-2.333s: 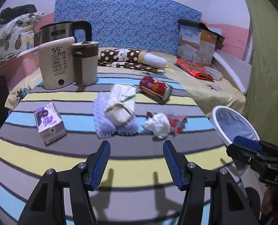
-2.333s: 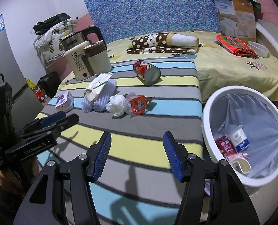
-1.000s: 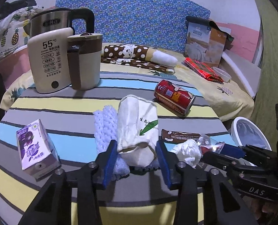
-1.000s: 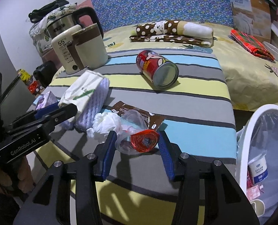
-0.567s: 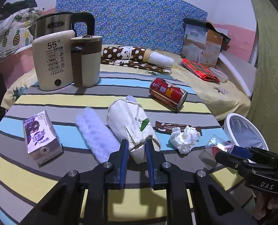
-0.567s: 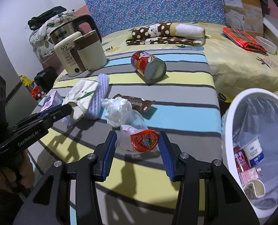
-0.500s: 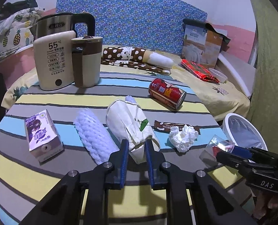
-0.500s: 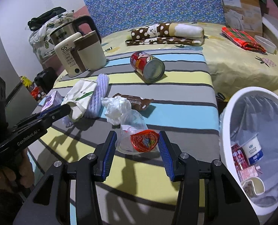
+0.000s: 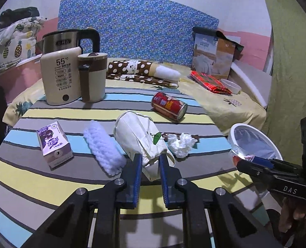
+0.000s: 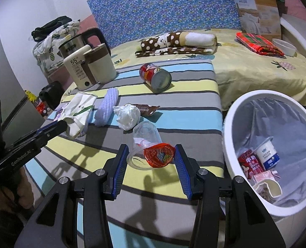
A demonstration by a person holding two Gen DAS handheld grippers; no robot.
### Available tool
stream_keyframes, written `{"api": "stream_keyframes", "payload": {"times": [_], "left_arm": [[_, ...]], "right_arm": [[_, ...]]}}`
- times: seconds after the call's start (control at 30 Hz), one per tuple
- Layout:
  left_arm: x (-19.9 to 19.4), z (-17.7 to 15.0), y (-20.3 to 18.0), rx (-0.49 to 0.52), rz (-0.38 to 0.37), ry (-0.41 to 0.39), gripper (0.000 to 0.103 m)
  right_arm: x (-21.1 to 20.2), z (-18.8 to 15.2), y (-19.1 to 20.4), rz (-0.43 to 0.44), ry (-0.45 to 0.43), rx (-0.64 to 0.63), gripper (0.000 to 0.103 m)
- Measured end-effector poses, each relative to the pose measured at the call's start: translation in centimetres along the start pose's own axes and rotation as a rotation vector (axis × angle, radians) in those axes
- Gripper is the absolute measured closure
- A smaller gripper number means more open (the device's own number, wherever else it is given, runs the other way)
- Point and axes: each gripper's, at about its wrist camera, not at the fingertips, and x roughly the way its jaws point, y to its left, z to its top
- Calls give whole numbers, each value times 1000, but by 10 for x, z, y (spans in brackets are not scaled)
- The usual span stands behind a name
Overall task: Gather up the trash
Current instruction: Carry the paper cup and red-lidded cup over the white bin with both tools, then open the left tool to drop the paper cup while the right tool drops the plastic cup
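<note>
Left hand-held gripper (image 9: 149, 165): clamped on the near end of a cream paper bag (image 9: 140, 138), blue pads pressing its crumpled neck, bag raised off the striped bench (image 9: 49, 177).

Right hand-held gripper (image 10: 150, 161): clamped on a clear plastic cup (image 10: 145, 142) with a crumpled red foil lid (image 10: 159, 155), cup lying on its side between the pads, mouth toward the camera.

At 3 o'clock of that cup, beside the bench edge: white trash bin (image 10: 231, 124) with a pale liner. Inside: a white yogurt tub (image 10: 266, 153), a red carton (image 10: 249, 164), a pink-and-white packet (image 10: 263, 175) and a cream torn cup (image 10: 270, 189), all heaped at the bottom.

Farther on the bench, at 11 o'clock of the cup: crumpled white tissue (image 10: 128, 115), touching a brown snack wrapper (image 10: 145, 108) behind it. Left of the tissue: white foam net sleeve (image 10: 107, 105), lying flat. At 9 o'clock in the left wrist view: purple milk carton (image 9: 53, 144), on its side.

Beyond, at 12 o'clock: red can (image 10: 155, 76) on its side, silver end facing forward.

Far left corner of the bench: cream kettle (image 9: 60, 78) and cream-and-brown mug (image 9: 93, 76), upright, touching; contents not visible.
</note>
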Motion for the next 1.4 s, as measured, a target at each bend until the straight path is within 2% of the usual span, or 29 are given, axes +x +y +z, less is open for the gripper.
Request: {"api": "stream_keyframes", "payload": {"times": [0.23,0.9,1.4], "left_arm": [[-6,0,-28,35,-62,-2,86],[18,3,-149,192,-303,28,86],[57,-4,-200,263,-392,97,86]], "right_arm": [[-24,-7,-18,-51,-37,33,56],[-68,-29,-88,-235,-82,173,56],[-65,-38,-116,-296,-53,223,56]]}}
